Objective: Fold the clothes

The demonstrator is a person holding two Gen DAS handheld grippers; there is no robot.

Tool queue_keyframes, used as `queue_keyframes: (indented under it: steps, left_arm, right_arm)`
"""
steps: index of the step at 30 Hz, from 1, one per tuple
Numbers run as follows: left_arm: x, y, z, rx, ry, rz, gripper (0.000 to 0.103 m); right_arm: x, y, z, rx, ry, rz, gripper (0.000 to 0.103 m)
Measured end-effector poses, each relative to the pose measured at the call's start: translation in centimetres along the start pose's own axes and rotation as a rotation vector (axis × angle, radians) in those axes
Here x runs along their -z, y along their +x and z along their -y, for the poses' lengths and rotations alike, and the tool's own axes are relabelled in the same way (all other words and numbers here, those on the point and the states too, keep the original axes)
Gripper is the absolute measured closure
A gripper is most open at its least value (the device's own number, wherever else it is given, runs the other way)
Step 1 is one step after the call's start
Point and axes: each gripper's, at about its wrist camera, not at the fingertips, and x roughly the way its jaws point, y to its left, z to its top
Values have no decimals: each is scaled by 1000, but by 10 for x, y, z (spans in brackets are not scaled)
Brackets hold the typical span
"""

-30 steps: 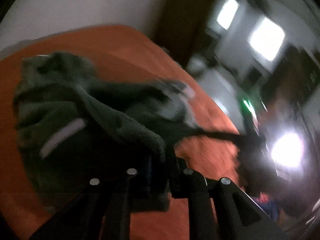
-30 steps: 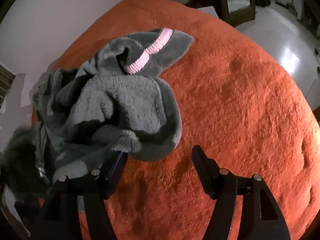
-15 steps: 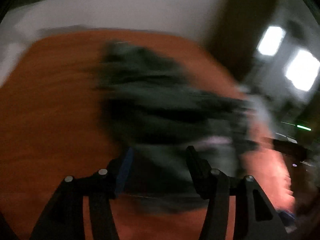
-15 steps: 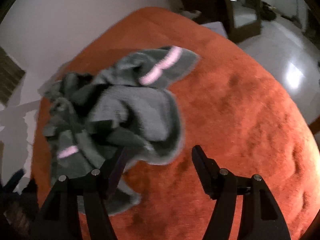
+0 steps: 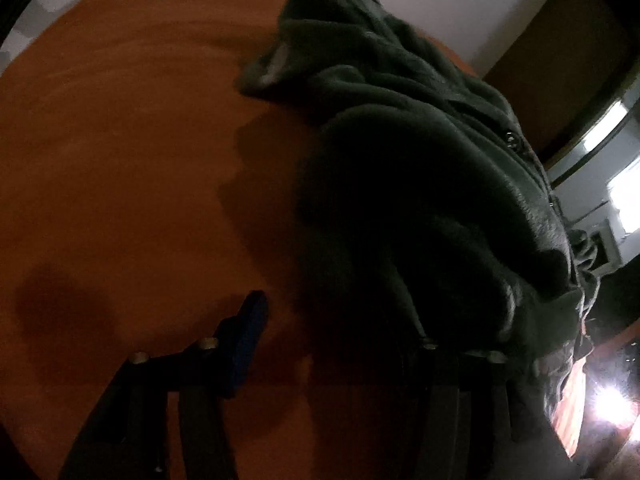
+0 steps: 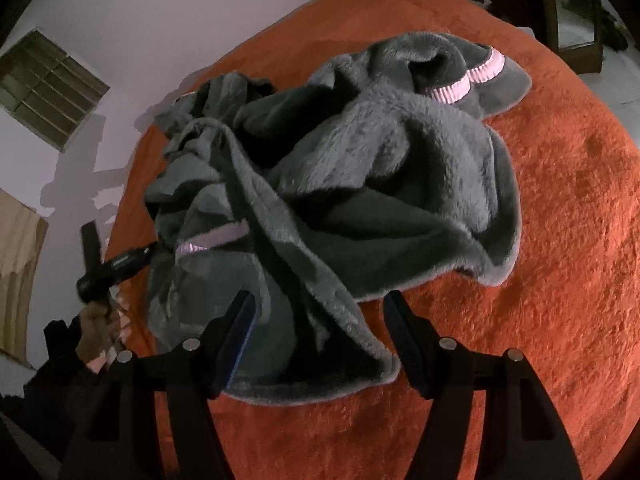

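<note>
A crumpled grey fleece garment (image 6: 360,184) with pink ribbed trim (image 6: 476,76) lies in a heap on an orange plush bedspread (image 6: 560,240). A second pink strip (image 6: 212,242) shows lower in the folds, on the left of the heap.

The right hand-held gripper (image 6: 320,320) hangs just above the near edge of the garment, pointing steeply down. Its jaws stand well apart and grip nothing; a fold of fleece hem lies in the gap between the two fingers (image 6: 240,320), below them, and neither pad presses on it. Most of the garment spreads ahead of this gripper and to its left, with bare bedspread to its right.

The left hand-held gripper (image 5: 340,328) is close against the garment's side, in deep shadow. Its jaws are closing. The left finger (image 5: 250,328) with its blue pad stands clear over the bedspread; the right finger is buried under dark fleece (image 5: 400,160), which rises ahead of and to the right of the gripper. Whether cloth is actually pinched cannot be told in the dark.

In the right wrist view, a hand (image 6: 96,320) holds that left gripper at the far left edge of the heap, beside the bed's edge and a white wall (image 6: 160,20).
</note>
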Motion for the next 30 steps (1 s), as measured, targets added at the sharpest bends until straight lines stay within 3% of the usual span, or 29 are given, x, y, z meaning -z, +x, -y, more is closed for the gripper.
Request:
queue_keyframes:
  steps: [4, 7, 13, 16, 21, 23, 25, 27, 30]
  left_arm:
    - [-4, 17, 0, 5, -30, -11, 90]
    - [-5, 12, -5, -10, -75, 24, 97]
    - [-22, -66, 1, -282, 100, 154, 98]
    - [-46, -103, -14, -525, 228, 207, 98]
    - [-75, -108, -61, -887, 355, 153, 97]
    - [-74, -86, -68, -1144, 526, 155, 96]
    - [-67, -62, -73, -1321, 686, 176, 94]
    - [-66, -58, -96, -1198, 579, 83, 94]
    - [-68, -79, -150, -862, 177, -7, 91]
  right_arm:
    - [6, -1, 3, 3, -13, -12, 37]
    - [9, 0, 5, -7, -6, -21, 37]
    - [20, 17, 3, -24, 0, -97, 37]
    - [20, 25, 6, -31, 5, -116, 37]
    - [19, 32, 9, -35, 16, -126, 37]
    - [19, 33, 8, -34, 15, -128, 37]
    - [20, 34, 6, -38, 10, -135, 37]
    - [24, 35, 3, -45, 2, -145, 37]
    - [29, 36, 0, -54, -6, -160, 37]
